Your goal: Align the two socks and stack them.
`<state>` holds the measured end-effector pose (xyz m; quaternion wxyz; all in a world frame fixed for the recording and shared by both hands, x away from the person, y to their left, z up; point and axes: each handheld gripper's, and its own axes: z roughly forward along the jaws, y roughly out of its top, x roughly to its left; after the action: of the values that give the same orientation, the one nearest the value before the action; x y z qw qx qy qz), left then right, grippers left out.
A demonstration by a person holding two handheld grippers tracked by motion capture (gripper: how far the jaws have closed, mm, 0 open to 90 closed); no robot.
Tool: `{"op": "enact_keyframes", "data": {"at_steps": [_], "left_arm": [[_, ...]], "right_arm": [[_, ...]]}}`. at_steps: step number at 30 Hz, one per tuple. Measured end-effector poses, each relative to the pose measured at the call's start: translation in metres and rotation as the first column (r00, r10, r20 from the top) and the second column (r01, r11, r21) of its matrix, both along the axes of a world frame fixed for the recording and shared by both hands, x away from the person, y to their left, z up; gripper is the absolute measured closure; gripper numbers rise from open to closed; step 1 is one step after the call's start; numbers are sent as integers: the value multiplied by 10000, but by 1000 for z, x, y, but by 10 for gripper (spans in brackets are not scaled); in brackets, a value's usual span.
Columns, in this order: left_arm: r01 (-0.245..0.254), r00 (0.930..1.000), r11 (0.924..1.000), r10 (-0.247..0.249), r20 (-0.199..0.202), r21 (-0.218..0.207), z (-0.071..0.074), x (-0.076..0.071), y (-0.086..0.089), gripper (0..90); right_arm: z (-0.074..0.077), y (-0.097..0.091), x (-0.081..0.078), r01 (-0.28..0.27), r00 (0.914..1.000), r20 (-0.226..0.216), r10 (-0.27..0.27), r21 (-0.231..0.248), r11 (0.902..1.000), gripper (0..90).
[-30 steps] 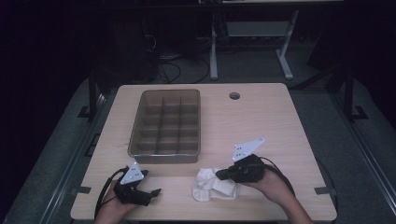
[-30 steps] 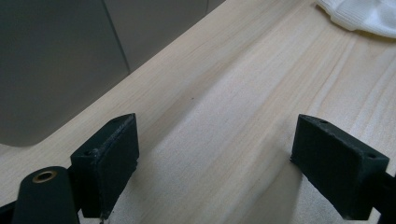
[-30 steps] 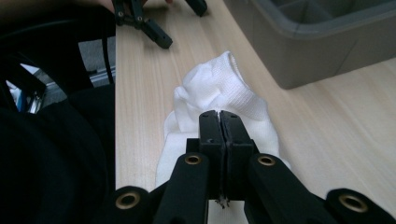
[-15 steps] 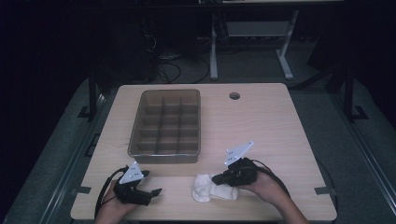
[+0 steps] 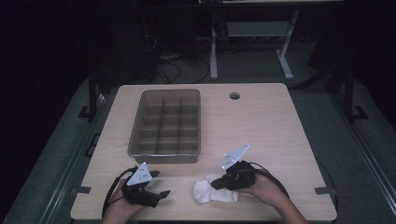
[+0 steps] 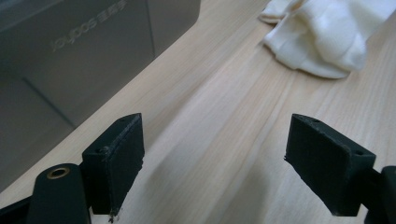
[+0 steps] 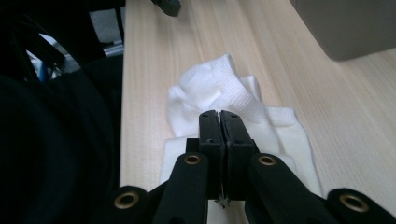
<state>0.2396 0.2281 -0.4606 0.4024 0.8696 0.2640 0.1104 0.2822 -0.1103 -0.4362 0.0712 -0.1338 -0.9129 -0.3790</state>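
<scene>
the white sock (image 5: 212, 191), soft, light and floppy near the table's (image 5: 280, 126) front edge, is pinched in the right gripper (image 7: 219, 114)'s closed jaws; best held by its ribbed cuff; left gripper (image 6: 215, 154) gapes empty.

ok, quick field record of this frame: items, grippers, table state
work: handling white socks at the table's near edge
right gripper: jaws closed, tips over the socks; a grip on fabric cannot be told
left gripper: jaws open, nothing between them, over bare wood
tray: grey, divided compartments, all look empty
table hole: far side
</scene>
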Motion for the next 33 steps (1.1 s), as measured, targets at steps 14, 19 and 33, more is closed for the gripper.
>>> {"op": "enact_keyframes", "data": {"at_steps": [14,19,33], "left_arm": [[1178,9930,9890,-1179,43,-900,16,-8,-33,291],[1854,9825,9773,-1863,10,-1021,22,-7,-52,419],[2866,9573,9562,-2882,-207,-594,16,-1,-108,579]], "right_arm": [[-13,4,3,531,9969,615,-495,-586,9969,744],[-1,-8,2,1068,9926,560,-1073,126,9942,672],[1,-56,-22,1936,9775,823,-1944,177,9809,677]]}}
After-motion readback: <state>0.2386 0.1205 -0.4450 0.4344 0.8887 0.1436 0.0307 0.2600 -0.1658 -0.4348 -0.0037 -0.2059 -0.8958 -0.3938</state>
